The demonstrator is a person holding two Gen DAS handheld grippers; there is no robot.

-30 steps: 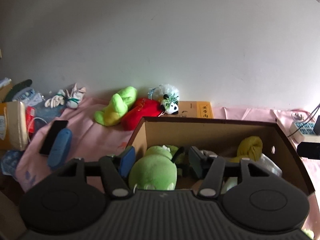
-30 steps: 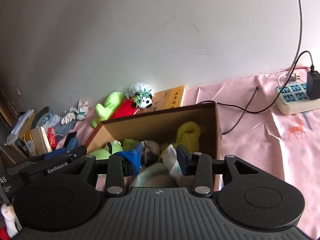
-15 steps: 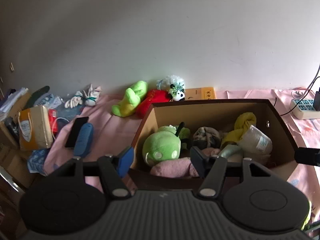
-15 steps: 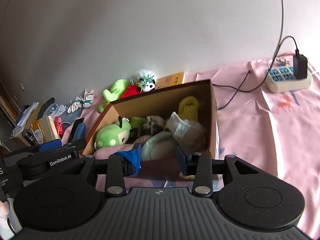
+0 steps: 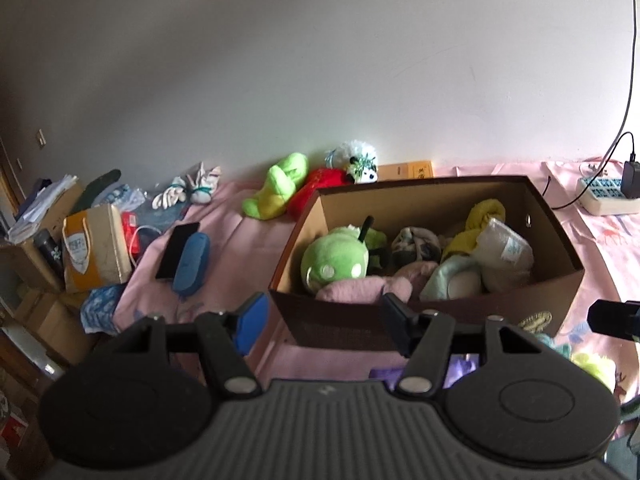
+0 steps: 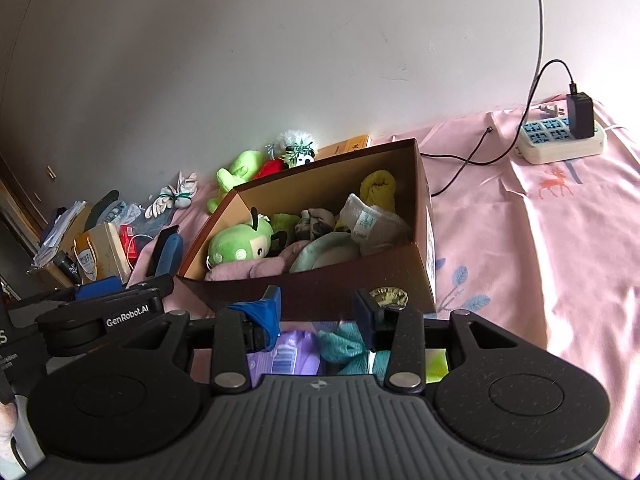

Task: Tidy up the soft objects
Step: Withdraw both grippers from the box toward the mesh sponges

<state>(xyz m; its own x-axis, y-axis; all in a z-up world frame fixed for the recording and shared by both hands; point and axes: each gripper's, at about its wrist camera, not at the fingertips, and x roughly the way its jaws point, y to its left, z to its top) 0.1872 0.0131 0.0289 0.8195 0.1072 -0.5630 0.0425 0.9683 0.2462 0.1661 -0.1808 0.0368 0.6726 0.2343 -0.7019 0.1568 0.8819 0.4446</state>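
A brown cardboard box (image 5: 560, 240) (image 6: 420, 184) stands on the pink bedsheet. It holds a green round plush (image 5: 334, 262) (image 6: 238, 246), a pink cloth (image 5: 360, 290), a yellow rolled cloth (image 5: 486, 214) (image 6: 378, 186) and a wrapped white bundle (image 5: 506, 250) (image 6: 374, 224). My left gripper (image 5: 322, 320) is open and empty, in front of the box's near wall. My right gripper (image 6: 318, 314) is open and empty, in front of the box, above a teal cloth (image 6: 342, 342) and a purple pack (image 6: 290, 354).
A light green plush (image 5: 280, 186), a red plush (image 5: 320, 182) and a small panda (image 5: 360, 164) lie against the wall behind the box. A blue case (image 5: 192, 260), a phone (image 5: 176, 250) and bags are left. A power strip (image 6: 560, 138) with cables is right.
Both grippers have pulled back and up out of the box, from among the plush toys to in front of its near wall. Both stay open and empty.
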